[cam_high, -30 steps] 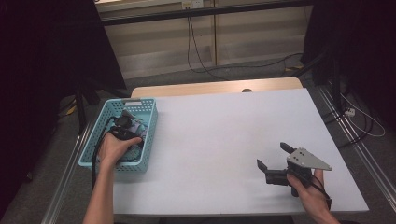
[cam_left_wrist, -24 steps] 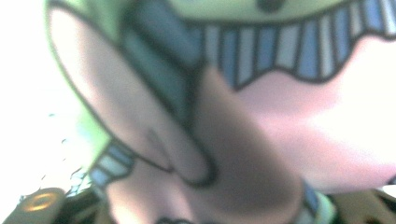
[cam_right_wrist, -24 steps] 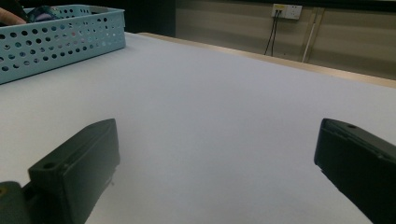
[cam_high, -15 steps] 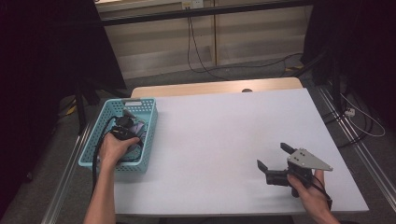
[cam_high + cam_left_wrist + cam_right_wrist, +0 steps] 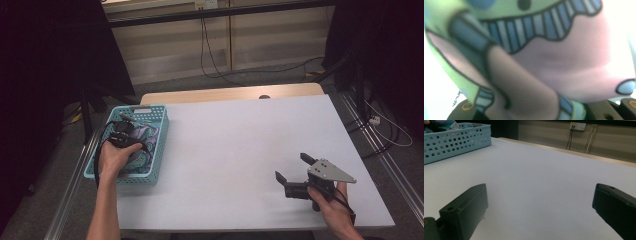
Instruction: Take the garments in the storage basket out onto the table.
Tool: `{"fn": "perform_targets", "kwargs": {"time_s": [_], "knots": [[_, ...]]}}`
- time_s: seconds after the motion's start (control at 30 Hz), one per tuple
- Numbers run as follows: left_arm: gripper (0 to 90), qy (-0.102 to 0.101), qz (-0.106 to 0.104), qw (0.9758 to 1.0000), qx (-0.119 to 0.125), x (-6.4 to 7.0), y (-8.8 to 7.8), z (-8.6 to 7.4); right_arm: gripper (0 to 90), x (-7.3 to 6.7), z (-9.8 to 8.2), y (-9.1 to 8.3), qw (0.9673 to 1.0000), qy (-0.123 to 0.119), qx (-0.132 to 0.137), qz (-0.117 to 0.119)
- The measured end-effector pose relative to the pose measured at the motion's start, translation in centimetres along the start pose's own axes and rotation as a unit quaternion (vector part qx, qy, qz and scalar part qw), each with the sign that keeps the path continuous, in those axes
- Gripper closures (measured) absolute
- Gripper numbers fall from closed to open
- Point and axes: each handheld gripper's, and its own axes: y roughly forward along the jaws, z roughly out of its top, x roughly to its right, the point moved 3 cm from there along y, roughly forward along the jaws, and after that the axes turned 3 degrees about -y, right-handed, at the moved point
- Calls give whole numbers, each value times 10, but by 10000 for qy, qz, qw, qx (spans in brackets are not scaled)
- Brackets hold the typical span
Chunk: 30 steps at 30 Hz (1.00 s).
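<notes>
Left gripper closed on cloth, basket

A white table carries a light blue perforated basket near its left edge. The left gripper reaches down into the basket, its jaws having just closed on the patterned cloth lying inside. Well apart, near the table's right front corner, the right gripper rests on the surface with its jaws spread.
</notes>
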Motion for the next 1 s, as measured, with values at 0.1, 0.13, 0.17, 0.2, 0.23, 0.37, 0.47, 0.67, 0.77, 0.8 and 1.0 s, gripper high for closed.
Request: {"fn": "perform_targets", "kwargs": {"time_s": [0.1, 0.13, 0.17, 0.2, 0.23, 0.37, 0.47, 0.67, 0.77, 0.8, 1.0], "knots": [[694, -3, -14, 9998, 190, -1, -6, -2, 0, 0, 0, 0, 10000, 0, 5, -6], [694, -3, -38, 9996, 264, -2, -9, -3, 0, 0, 0, 0, 10000, 8, -1, -4], [694, -27, -42, 9995, 315, -3, -11, -4, 0, 0, 0, 0, 10000, 8, -1, -4], [694, -34, -22, 9993, 380, -4, -13, -5, 0, 0, 0, 0, 10000, 6, -2, -6], [693, -29, -15, 9991, 428, -4, -16, -6, 1, 0, 0, 0, 10000, 0, -1, -4], [693, -18, -35, 9980, 628, -6, -28, -9, 0, -1, 1, 0, 10000, 0, 15, 10], [693, -33, -2, 9965, 840, -7, -40, -11, 0, -1, 0, 0, 10000, 8, -3, -1], [690, -198, -10, 9921, 1239, -7, -57, -13, 1, -2, 1, 0, 10000, -14, 7, 22], [691, -223, -17, 9895, 1425, -6, -66, -14, 0, -1, 1, -1, 10000, -7, 21, 18], [691, -210, 9, 9889, 1474, -6, -68, -14, 1, -1, 1, -1, 10000, -8, 22, 15], [691, -262, -40, 9801, 1969, -8, -85, -18, 1, -1, 1, -1, 10000, 3, 28, 14]]}}
